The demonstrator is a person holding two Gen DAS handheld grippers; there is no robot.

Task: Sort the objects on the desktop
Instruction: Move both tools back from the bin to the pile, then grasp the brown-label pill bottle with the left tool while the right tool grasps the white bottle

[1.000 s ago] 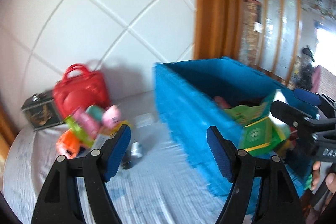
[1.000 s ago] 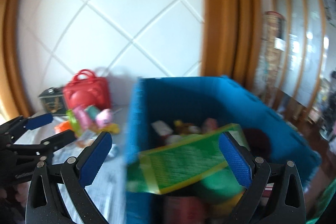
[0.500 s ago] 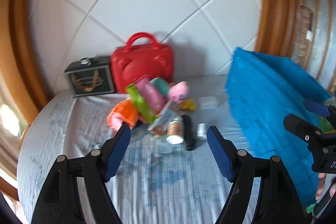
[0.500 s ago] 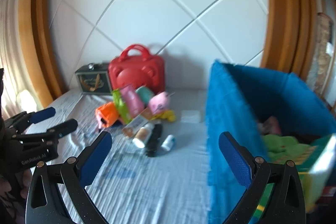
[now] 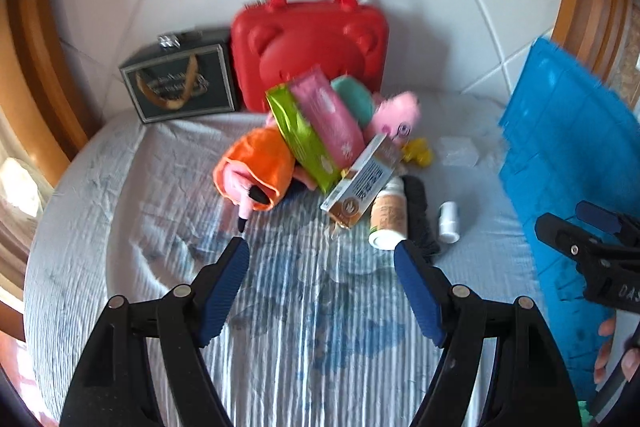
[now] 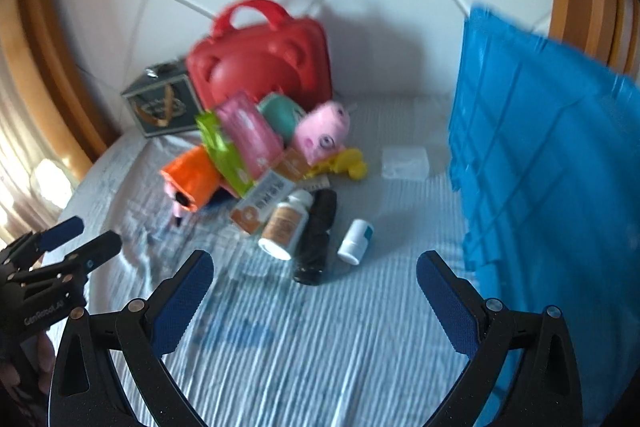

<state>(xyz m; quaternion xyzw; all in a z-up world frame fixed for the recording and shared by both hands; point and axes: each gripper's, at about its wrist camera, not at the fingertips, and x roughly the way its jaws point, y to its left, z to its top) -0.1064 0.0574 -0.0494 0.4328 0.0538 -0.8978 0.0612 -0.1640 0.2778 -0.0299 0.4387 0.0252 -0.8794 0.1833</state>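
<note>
The heap of things to sort lies on the striped cloth of the surface (image 5: 320, 327), in front of the red case (image 5: 310, 47), which stands against the white wall. Left of the case stands a dark box (image 5: 180, 83). Leaning in front of the case are a green packet (image 5: 302, 137), a pink packet (image 5: 332, 115), a teal item and a pink plush pig (image 6: 322, 133); an orange plush (image 5: 256, 167) lies to the front left of it. Nearer the cameras from the case lie a carton (image 5: 362, 183), a white bottle (image 6: 286, 223), a black cylinder (image 6: 318, 237) and a small white bottle (image 6: 356, 235), with a clear packet (image 6: 404, 163) and a yellow toy (image 6: 346, 163) to their right. The blue crate (image 6: 552, 167) rises well right of the case, walling off that side.

The left hand-held gripper (image 5: 320, 255) hangs released above bare cloth in front of the heap, nothing between its jaws. The right hand-held gripper (image 6: 314, 277) is likewise spread wide and empty, near the black cylinder. Open cloth lies between both and the heap; the surface's rounded edge curves away at left.
</note>
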